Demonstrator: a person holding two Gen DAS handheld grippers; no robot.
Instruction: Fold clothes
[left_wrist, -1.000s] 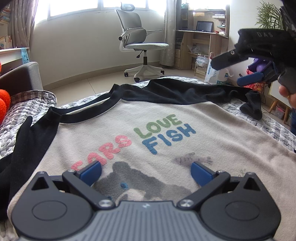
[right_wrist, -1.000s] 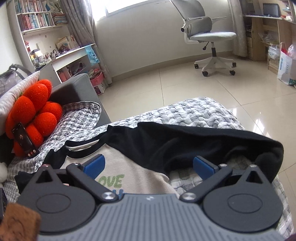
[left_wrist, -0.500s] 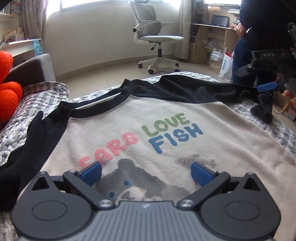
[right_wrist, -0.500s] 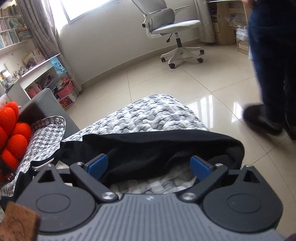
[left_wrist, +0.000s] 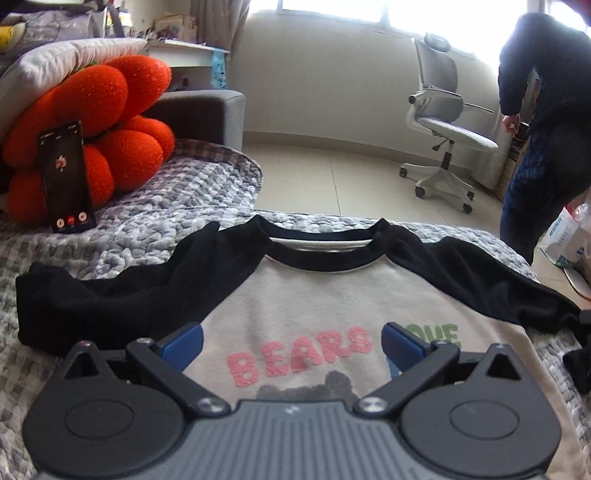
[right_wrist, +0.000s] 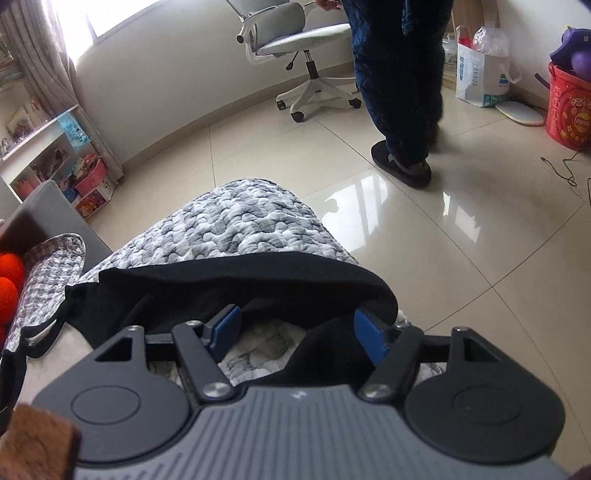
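A cream sweater (left_wrist: 314, 306) with black collar, black sleeves and pink "BEARS" lettering lies flat on the grey quilt (left_wrist: 166, 229). My left gripper (left_wrist: 291, 345) hovers over its chest with the jaws wide and nothing between them. Its left sleeve (left_wrist: 110, 306) stretches out to the left. In the right wrist view the other black sleeve (right_wrist: 258, 280) curls over the quilt's corner. My right gripper (right_wrist: 297, 332) straddles this sleeve near its end, jaws closing. Black cloth and a patch of quilt lie between the blue pads (right_wrist: 225, 328), which do not pinch the cloth.
An orange plush cushion (left_wrist: 110, 122) with a phone (left_wrist: 66, 177) propped against it sits at the left. A person (right_wrist: 399, 74) stands on the tiled floor by the office chair (right_wrist: 295, 44). A paper bag (right_wrist: 480, 74) and red bucket (right_wrist: 569, 107) stand beyond.
The left view swung left and rose, now facing the collar and left sleeve. My right gripper moved to the sleeve's end and its jaws narrowed. A person walked into view.
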